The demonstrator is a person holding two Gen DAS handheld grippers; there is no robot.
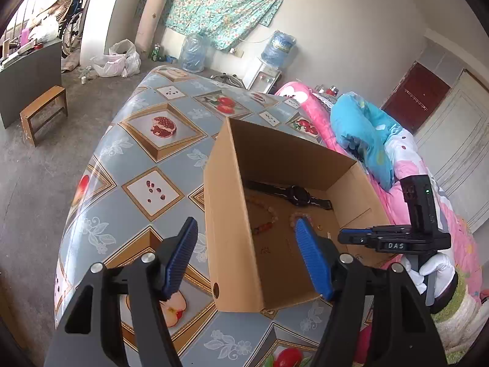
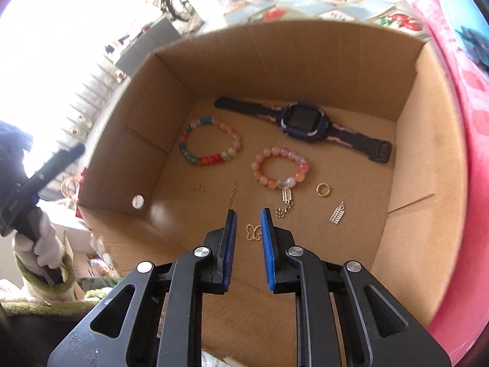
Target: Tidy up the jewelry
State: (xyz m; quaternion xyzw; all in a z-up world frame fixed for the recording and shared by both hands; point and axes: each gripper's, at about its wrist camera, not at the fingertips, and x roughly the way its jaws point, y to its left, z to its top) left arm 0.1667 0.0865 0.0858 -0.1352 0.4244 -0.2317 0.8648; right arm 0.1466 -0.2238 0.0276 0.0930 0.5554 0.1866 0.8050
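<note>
The right gripper has its jaws narrowly parted and empty over a gold butterfly charm, seemingly without touching it. The left gripper gapes wide, empty, astride the left wall of the cardboard box on the bench. Farther in lie two bead bracelets and a watch.
</note>
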